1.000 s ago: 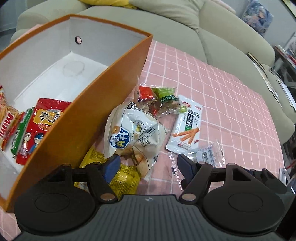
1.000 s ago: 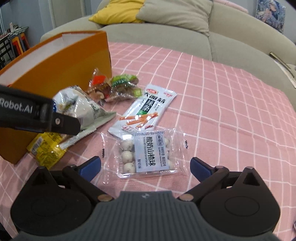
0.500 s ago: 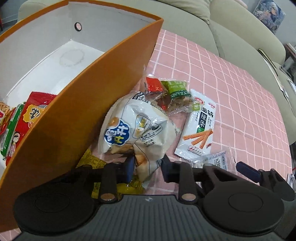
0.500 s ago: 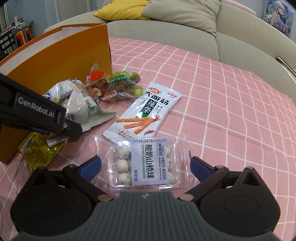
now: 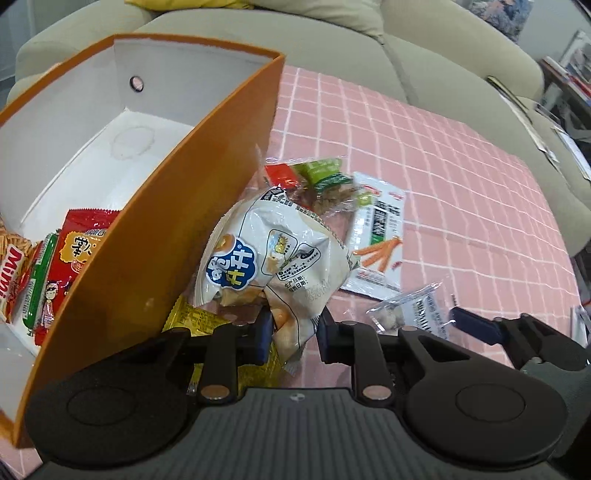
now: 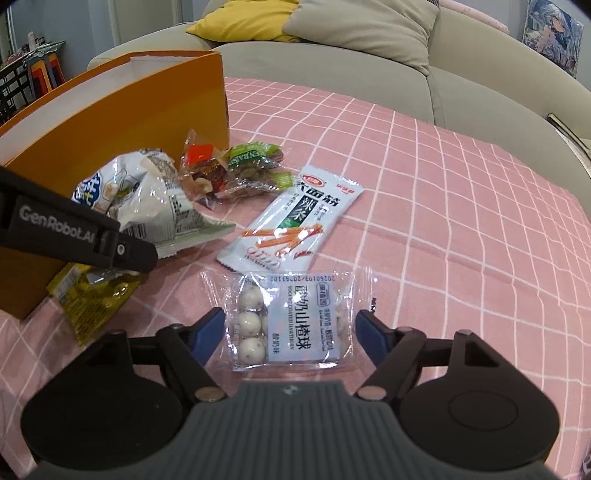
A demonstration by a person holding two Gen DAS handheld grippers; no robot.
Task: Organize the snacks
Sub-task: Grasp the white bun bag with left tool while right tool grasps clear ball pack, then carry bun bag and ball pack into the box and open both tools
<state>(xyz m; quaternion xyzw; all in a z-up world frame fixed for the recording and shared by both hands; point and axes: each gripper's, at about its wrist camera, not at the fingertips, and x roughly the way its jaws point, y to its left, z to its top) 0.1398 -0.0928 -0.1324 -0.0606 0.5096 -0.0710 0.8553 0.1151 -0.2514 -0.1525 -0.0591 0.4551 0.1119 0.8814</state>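
Between left tongs [image 5: 293,341]: crinkled white pouch [image 5: 273,258].

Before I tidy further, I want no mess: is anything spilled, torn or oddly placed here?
Nothing looks spilled or torn. One oddity: the yellow packet lies partly tucked under the white puffed bag, against the orange box wall, so it could get overlooked. The remaining snacks lie loose on the pink cloth.

1. Across the top of my right wrist view I see a beige sofa [image 6: 461,85].
2. A yellow cushion [image 6: 236,26] sits at top centre, touching a beige cushion [image 6: 362,29].
3. A pink checked tablecloth [image 6: 443,192] fills the right half.
4. Upper right, a patterned blue cushion [image 6: 552,35].
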